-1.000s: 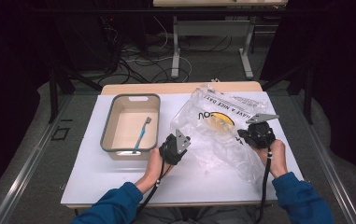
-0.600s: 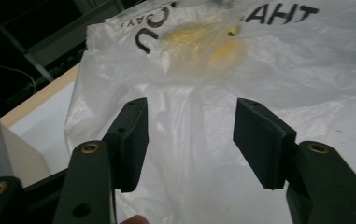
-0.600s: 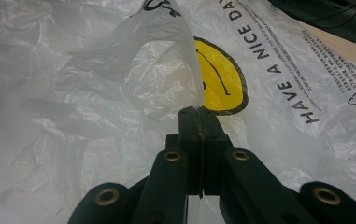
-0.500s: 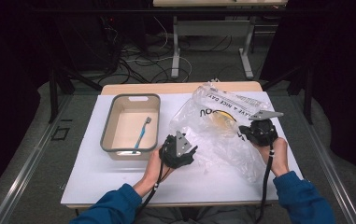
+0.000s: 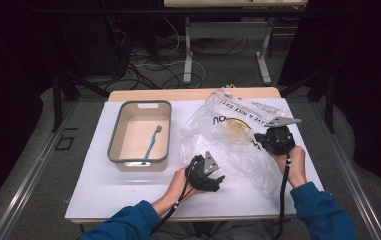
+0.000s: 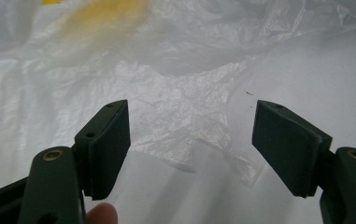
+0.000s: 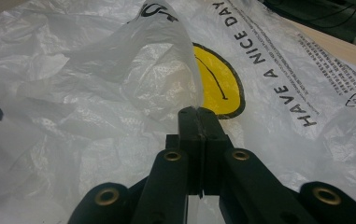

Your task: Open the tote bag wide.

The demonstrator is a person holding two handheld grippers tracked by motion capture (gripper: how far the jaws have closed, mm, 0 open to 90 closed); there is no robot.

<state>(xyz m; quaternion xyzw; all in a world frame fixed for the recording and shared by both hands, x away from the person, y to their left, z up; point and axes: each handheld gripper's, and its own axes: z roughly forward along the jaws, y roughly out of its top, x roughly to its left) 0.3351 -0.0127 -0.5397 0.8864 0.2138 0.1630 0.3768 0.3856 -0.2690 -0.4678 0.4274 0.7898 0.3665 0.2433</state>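
Plastic bag (image 5: pixel 233 137) lies on worktop (image 5: pixel 128 195). My right hand-held gripper (image 7: pixel 197 112) clamped on its film. Left hand-held gripper (image 6: pixel 192 140) just opened, nothing between; near bag edge dead ahead, left nearer.

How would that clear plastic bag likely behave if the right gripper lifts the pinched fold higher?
The plastic bag looks thin and crinkled, so it would probably drape limply rather than hold its shape. The right gripper pinches only a narrow fold, which may slip out of the film. The bag seems light, so its far side would likely drag across the table.
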